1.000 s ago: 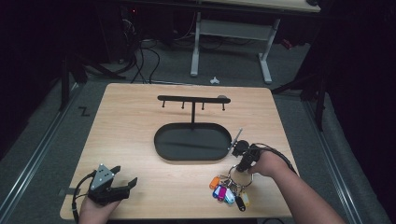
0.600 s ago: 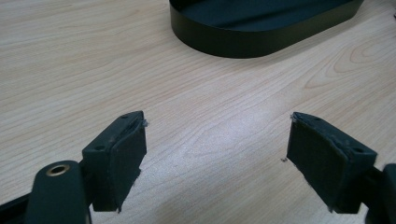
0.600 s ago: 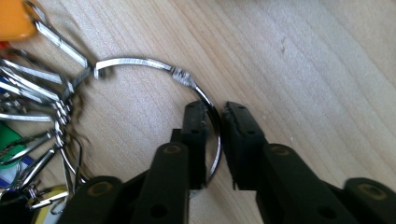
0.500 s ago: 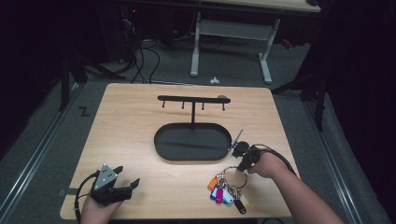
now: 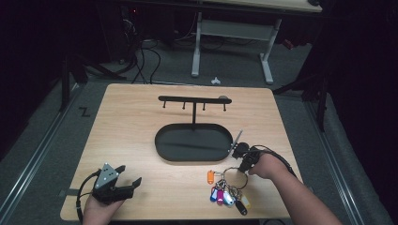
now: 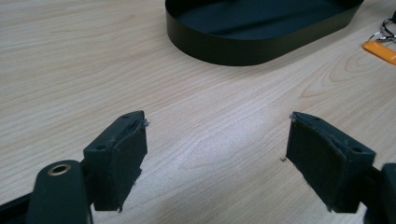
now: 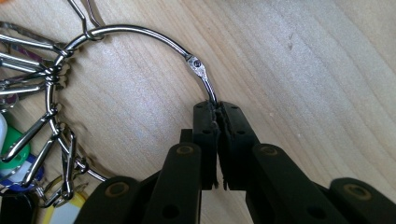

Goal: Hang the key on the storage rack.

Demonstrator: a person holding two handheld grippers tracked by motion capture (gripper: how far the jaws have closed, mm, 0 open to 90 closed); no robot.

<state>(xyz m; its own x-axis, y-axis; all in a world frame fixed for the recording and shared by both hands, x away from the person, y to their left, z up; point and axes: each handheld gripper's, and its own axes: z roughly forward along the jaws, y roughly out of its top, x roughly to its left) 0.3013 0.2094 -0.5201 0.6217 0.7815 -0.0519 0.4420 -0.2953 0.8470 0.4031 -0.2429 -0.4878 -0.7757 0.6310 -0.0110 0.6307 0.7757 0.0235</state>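
Note:
A large metal key ring [image 7: 140,35] lies on the wooden table [image 5: 136,140], strung with several coloured key tags [image 5: 225,193]. My right gripper [image 7: 217,109] is shut on the ring's wire, pinching it between both pads; in the high view this right gripper [image 5: 244,164] sits at the table's front right. A black stand with a hook bar [image 5: 193,99] rises from an oval black tray [image 5: 162,140] in the middle. My left gripper [image 5: 126,180] rests at the front left, open, and the left gripper [image 6: 217,140] holds nothing over bare wood.
The oval tray's wall [image 6: 243,49] lies ahead of the left gripper. An orange tag [image 6: 380,49] shows at the far right of that view. A thin metal rod [image 5: 237,139] leans by the tray's right end. Desk legs and cables stand beyond the table.
My right gripper has dragged the key ring and its tags a little to the left and toward the front edge. The left gripper has barely moved.

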